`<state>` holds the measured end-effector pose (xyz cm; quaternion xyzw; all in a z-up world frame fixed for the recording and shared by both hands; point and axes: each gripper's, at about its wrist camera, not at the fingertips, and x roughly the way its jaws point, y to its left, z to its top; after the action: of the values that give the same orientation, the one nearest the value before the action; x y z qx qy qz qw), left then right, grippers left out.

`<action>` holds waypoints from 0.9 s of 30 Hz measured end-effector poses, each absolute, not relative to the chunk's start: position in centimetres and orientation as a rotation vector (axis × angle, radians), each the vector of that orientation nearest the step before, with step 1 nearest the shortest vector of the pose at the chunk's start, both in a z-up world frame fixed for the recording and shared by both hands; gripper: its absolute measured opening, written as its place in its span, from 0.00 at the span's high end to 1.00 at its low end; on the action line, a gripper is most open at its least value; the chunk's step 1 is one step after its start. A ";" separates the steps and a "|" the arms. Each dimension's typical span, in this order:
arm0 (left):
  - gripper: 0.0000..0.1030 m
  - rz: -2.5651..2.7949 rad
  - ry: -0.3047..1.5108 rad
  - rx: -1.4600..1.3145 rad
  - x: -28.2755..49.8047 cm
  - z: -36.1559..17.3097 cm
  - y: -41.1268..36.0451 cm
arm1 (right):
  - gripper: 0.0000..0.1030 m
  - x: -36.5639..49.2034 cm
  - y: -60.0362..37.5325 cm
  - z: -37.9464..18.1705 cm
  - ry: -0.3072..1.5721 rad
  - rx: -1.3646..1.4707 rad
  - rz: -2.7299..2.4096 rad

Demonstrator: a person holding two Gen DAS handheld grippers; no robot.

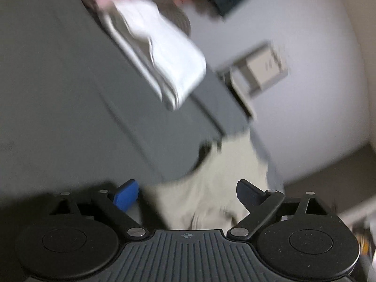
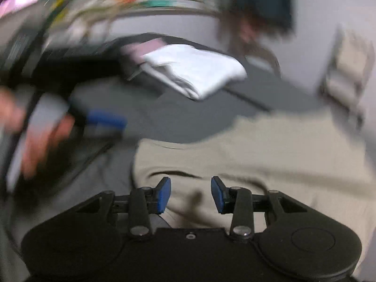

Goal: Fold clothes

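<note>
left gripper (image 1: 185,195): jaws wide, empty
right gripper (image 2: 190,195): jaws apart, beige shirt (image 2: 270,150) beneath
white stack (image 2: 195,70): ahead, motion-blurred

Both wrist views are looking forward along their fingers, low and close over the dark grey surface (image 1: 70,94). Both are taking in the beige garment (image 1: 211,176) nearby and the folded white stack (image 2: 195,70) farther off; both are motion-blurred.
</note>
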<state>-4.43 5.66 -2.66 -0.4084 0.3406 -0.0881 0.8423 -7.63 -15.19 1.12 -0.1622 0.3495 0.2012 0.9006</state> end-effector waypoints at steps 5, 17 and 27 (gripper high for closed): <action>0.12 -0.106 0.643 -0.858 -4.7 -1.9 6.4 | 0.64 -4.5 -14.7 1.3 0.819 -0.122 0.350; 0.12 -0.197 0.699 -0.839 -4.2 -2.4 6.5 | 0.75 1.0 -24.1 -5.2 0.987 0.857 0.174; 0.12 -0.228 0.695 -0.670 -4.5 -1.3 6.7 | 0.99 0.6 -25.6 -4.7 0.800 0.882 0.128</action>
<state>-4.46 6.65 -1.27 -0.3216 0.3334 -0.1095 0.8795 0.62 -25.63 -4.66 0.4150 0.3763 0.0603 0.8262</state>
